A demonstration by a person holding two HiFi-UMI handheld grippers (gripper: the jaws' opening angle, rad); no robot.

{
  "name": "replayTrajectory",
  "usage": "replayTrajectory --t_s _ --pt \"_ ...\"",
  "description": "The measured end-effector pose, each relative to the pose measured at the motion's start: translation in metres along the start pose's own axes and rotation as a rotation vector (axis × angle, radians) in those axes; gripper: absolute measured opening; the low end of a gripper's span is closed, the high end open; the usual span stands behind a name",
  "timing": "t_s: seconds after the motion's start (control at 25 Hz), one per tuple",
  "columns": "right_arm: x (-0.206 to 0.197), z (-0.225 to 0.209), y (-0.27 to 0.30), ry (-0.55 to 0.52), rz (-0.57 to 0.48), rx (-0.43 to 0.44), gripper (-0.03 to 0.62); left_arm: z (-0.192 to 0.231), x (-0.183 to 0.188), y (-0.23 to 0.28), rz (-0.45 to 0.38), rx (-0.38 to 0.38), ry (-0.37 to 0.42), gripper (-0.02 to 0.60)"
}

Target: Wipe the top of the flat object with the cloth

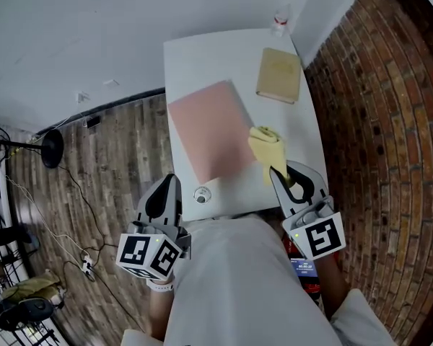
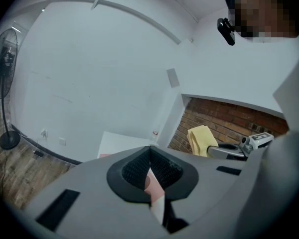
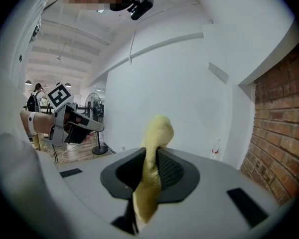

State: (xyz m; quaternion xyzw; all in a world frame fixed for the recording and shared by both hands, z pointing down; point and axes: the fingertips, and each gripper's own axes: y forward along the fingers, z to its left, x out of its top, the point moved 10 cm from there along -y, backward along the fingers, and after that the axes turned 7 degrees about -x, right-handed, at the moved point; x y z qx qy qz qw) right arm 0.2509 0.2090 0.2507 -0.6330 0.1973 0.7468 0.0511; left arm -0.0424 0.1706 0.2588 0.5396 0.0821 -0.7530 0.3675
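Where the pink flat board point(image 1: 209, 128) lies on the white table point(image 1: 202, 56), the right gripper point(image 1: 280, 173) has its jaws clamped on the yellow cloth point(image 1: 267, 144), which hangs at the board's near right edge. The left gripper point(image 1: 172, 180) hangs off the table's near left corner, jaws together on nothing. Each marker cube point(image 1: 323, 238) bears black-and-white squares. The far bottle point(image 1: 280, 21) has a label too small to read.

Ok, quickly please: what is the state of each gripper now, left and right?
Left gripper: closed, nothing between the jaws.
Right gripper: closed on the yellow cloth.
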Motion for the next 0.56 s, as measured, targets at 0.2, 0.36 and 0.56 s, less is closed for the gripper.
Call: replayTrajectory --t_s 0.2,0.36,0.56 --pt "0.002 0.0 -0.001 0.003 -0.014 0.005 0.061 -0.008 0.001 0.001 -0.002 -0.009 0.017 0.018" --pt "0.001 0.001 -0.003 0.007 -0.019 0.005 0.061 -0.011 0.001 0.002 -0.003 -0.014 0.021 0.018" --pt "-0.001 0.002 -0.007 0.009 -0.024 0.004 0.061 -0.014 0.001 0.003 -0.006 -0.023 0.032 0.018"
